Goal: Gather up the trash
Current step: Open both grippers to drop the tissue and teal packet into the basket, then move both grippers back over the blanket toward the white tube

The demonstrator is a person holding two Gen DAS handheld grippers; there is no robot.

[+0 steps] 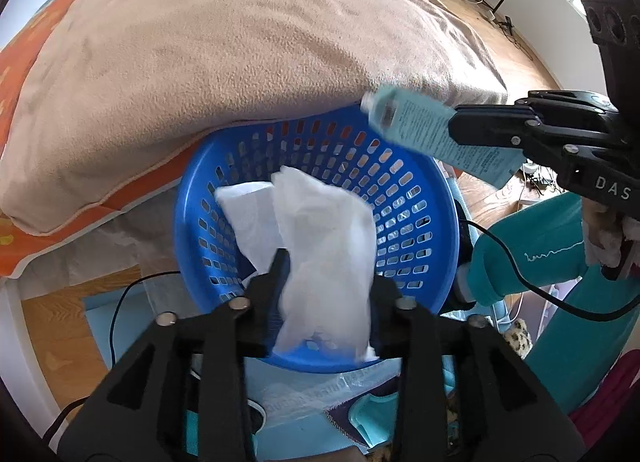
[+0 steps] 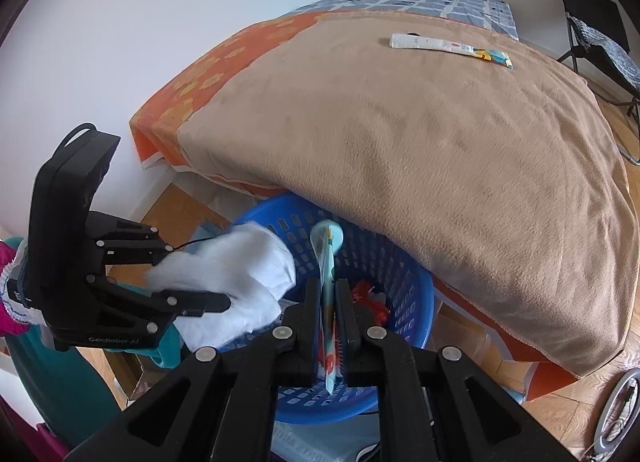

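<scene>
Left tool (image 1: 326, 278) jaws apart, white wrapper (image 1: 320, 246) loose between them, over blue basket (image 1: 400, 181) beside bed (image 1: 240, 41). Right tool (image 2: 329, 294) clenched on teal tube (image 2: 326, 262) above basket.

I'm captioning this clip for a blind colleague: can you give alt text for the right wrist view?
The right hand-held gripper pinches a flattened light blue tube over a blue basket beside a bed. The left hand-held gripper has white crumpled paper between its parted jaws above the basket. Another tube lies on the tan blanket.
</scene>
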